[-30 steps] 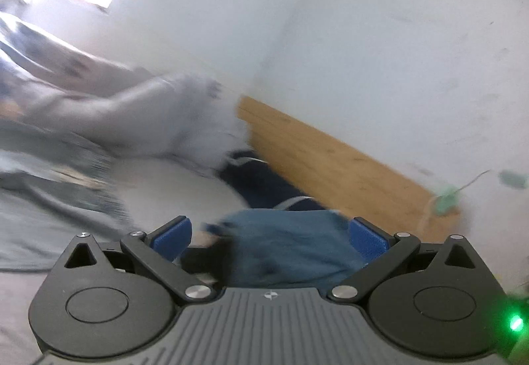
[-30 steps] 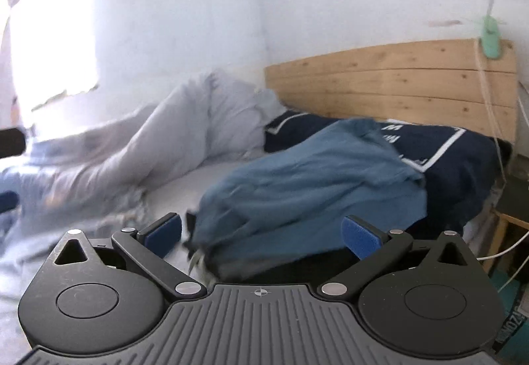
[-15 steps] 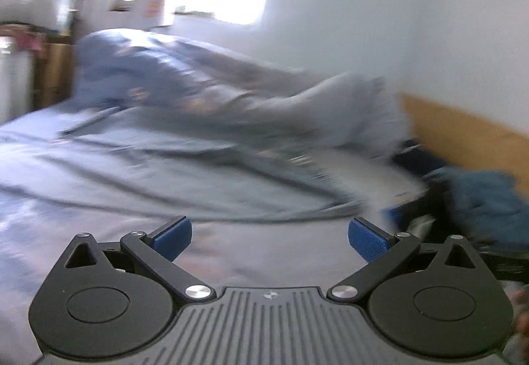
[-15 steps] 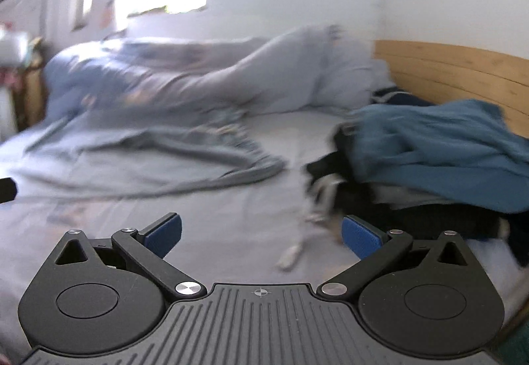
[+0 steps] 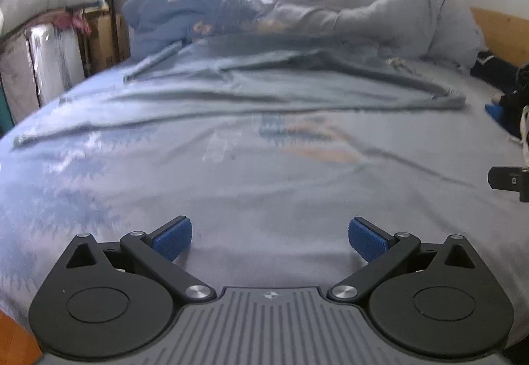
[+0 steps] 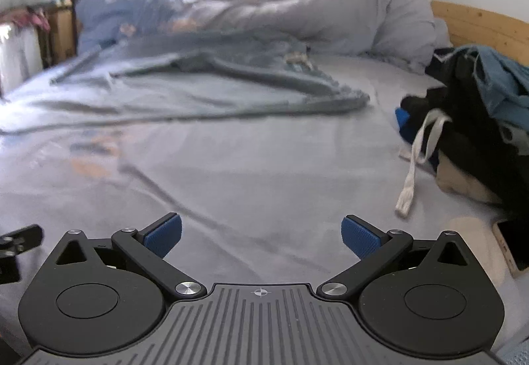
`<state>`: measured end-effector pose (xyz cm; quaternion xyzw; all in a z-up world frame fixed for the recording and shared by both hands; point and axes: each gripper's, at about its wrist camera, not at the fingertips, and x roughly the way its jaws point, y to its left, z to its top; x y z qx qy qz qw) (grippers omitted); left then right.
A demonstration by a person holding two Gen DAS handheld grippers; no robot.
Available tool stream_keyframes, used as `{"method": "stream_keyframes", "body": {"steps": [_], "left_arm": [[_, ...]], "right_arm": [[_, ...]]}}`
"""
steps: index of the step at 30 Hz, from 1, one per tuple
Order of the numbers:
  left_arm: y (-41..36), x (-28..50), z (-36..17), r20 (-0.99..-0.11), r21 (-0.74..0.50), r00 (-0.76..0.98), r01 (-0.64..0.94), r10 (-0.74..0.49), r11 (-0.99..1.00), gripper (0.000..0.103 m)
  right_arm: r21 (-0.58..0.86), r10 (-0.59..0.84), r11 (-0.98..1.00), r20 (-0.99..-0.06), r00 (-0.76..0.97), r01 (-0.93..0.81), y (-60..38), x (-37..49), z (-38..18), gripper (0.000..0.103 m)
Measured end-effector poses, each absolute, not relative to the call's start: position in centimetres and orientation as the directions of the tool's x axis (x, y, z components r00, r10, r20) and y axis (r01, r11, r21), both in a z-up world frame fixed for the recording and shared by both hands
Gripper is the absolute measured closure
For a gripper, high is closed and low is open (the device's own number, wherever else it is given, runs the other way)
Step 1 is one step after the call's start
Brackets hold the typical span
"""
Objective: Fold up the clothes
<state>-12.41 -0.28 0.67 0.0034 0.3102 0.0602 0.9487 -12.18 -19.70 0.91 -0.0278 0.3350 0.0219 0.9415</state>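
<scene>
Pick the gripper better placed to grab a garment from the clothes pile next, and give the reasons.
Right, probably. The clothes pile fills the right side of its view, white drawstring just ahead of the open right gripper. The open left gripper faces bare bedsheet, with the pile only at its view's far right edge.

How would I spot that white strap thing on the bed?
Find the wooden headboard, then the dark pile of clothes below it. The white drawstring loops out of that pile onto the bedsheet, the only thin white cord there.

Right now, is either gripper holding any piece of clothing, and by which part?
Nothing is held. The left gripper and right gripper both stand open over the bare pale blue bedsheet.
</scene>
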Motion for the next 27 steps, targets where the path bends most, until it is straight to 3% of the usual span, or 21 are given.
{"method": "stream_keyframes", "body": {"steps": [5,15,27], "left_arm": [[-0.2,-11.8,0.7,-0.597,0.029,0.793,-0.134,0.125,0.991,0.0],[-0.1,-11.7,2.3,-0.616,-0.076,0.78,-0.195,0.108,0.978,0.0],[-0.9,-11.9,-0.1,-0.608,0.013,0.781,-0.17,0.143,0.985,0.0]], "right_arm": [[-0.001,0.009,1.0,-0.708,0.706,-0.014,-19.4,-11.1,-1.3,0.0],[-0.04,-0.013,0.999,-0.655,0.755,-0.018,-18.1,-12.1,-2.2,0.0],[-0.043,-0.012,0.999,-0.634,0.773,-0.02,-18.2,-11.5,-2.4,0.0]]}}
